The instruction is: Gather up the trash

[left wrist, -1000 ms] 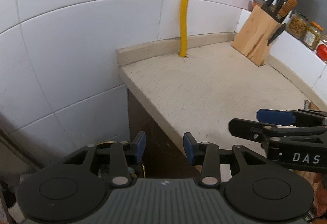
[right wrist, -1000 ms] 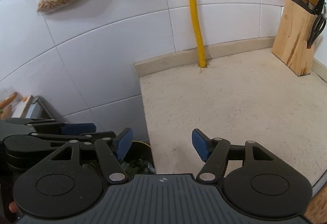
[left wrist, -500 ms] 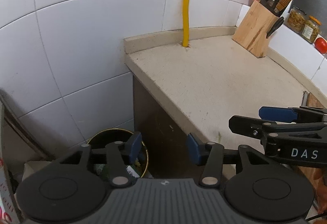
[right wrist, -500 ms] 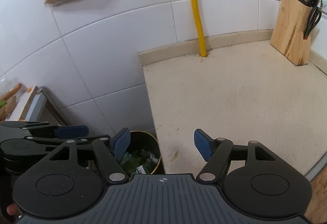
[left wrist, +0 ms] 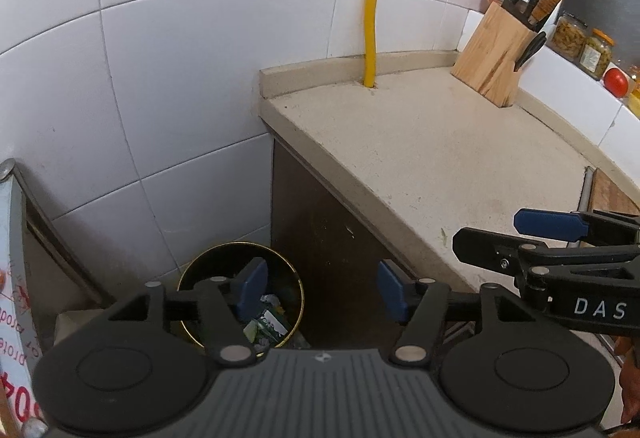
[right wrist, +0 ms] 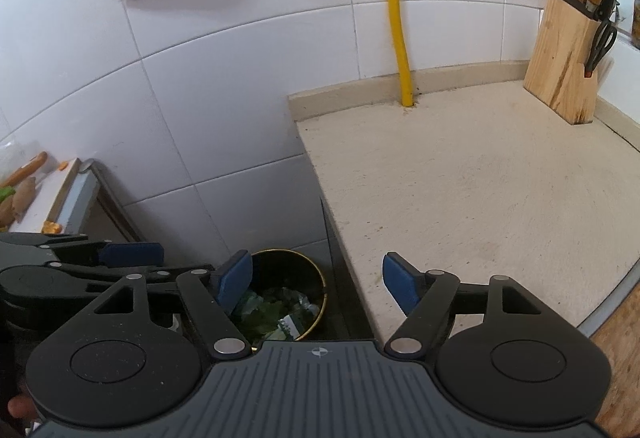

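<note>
The round black gold-rimmed trash bin (left wrist: 240,294) stands on the floor, below and just left of the beige stone tabletop (left wrist: 432,158), against the dark cabinet side. Crumpled green and white trash (right wrist: 280,312) lies inside the bin. Behind the bin rises the white tiled wall (left wrist: 180,78). Beyond the bin, at the tabletop's back edge, stands the yellow vertical pipe (left wrist: 374,6); further right sits the wooden knife block (left wrist: 494,56).

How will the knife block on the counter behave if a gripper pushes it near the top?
The knife block would probably tip rather than slide: it stands tall on a narrow base, leaning back. It is likely top-heavy, since knife and scissor handles stick out above it. The solid wood looks stiff and fairly heavy, and the speckled counter looks matte, so a low push would suit it better.
</note>
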